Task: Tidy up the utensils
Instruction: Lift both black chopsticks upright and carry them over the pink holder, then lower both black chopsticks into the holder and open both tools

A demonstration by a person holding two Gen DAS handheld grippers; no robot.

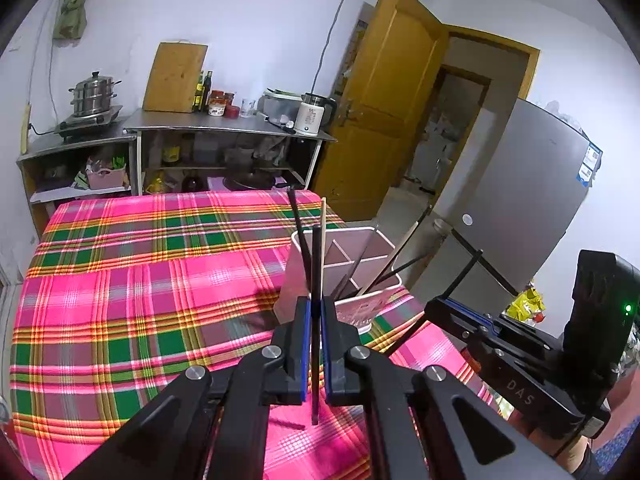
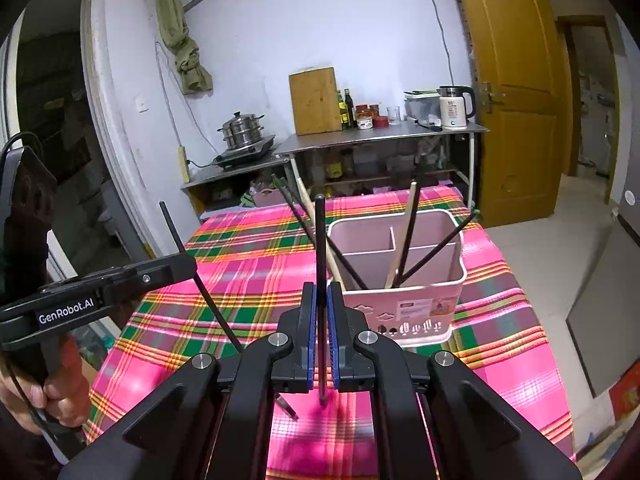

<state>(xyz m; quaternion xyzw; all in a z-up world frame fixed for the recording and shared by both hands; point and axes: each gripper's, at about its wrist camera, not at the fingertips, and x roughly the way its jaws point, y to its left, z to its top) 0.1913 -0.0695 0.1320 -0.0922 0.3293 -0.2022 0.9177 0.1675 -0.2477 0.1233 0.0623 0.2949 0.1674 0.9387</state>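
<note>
Left wrist view: the left gripper [image 1: 316, 312] has its blue-padded fingers [image 1: 305, 344] pressed onto a black chopstick [image 1: 317, 280], which stands nearly upright between them; its lower end hangs free below the pads, above the plaid tablecloth [image 1: 140, 272].
Right wrist view: the right gripper [image 2: 321, 300] pinches a second black chopstick [image 2: 320, 240] the same way, upright, tip up.
Utensil holder: a pink plastic holder [image 2: 416, 304] with inner dividers stands on the cloth, just beyond both grippers, toward the table's right edge.
Holder contents: several black chopsticks [image 2: 436, 248] and pale wooden chopsticks [image 2: 402, 236] lean in its compartments; an exact count is hard to make.
Which compartment: most sticks lean in the near section, but their lower ends are hidden behind the front wall.
Hidden by fingers: in the left view the holder's near left corner sits behind the gripper and the held stick.
Right gripper seen from the left: only its body shows at the right edge, its fingertips facing away; its stick shows as a thin dark line.
Left gripper seen from the right: its side and the person's hand [image 2: 52, 396] on the grip show at lower left, the hand cut off by the frame.
Under the right gripper: a small dark sliver on the cloth, too hidden to name.
Background: a steel counter [image 2: 384, 136] with a cutting board [image 2: 314, 100], a kettle [image 2: 454, 108] and a pot [image 2: 242, 132].
</note>
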